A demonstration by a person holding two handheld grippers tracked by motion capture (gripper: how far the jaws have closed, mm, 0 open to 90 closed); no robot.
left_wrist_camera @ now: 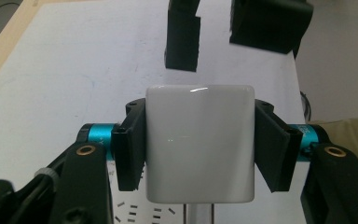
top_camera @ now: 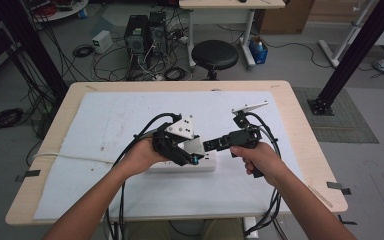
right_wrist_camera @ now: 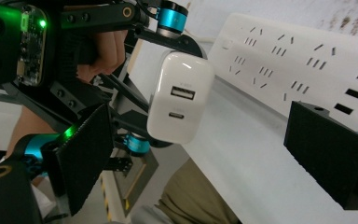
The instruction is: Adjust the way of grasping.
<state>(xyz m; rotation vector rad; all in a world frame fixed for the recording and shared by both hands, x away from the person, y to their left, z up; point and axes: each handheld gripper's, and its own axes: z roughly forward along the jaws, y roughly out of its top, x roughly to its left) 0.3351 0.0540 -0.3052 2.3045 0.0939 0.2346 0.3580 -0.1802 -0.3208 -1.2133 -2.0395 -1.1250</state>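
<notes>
Person at the table w/ 2 grippers, both over the near-middle of the white mat. The left gripper is pinching a white charger btwn its 2 jaws, one pad flat on each side of the block; in the right gripper view the charger shows 2 ports on its face, 1 wide above, 1 small oval below. The charger hangs just above a white power strip lying on the mat right under the grippers, approx in front of the person; can't tell if they're touching. In the left gripper view the strip's sockets peek out beneath the block. The right gripper is spread wide, jaws well apart w/ nothing btwn them, aimed at the charger from the side; its tips sit near the block but apart from it. The power strip runs along beside it. Cables trail back off the table's near edge.
</notes>
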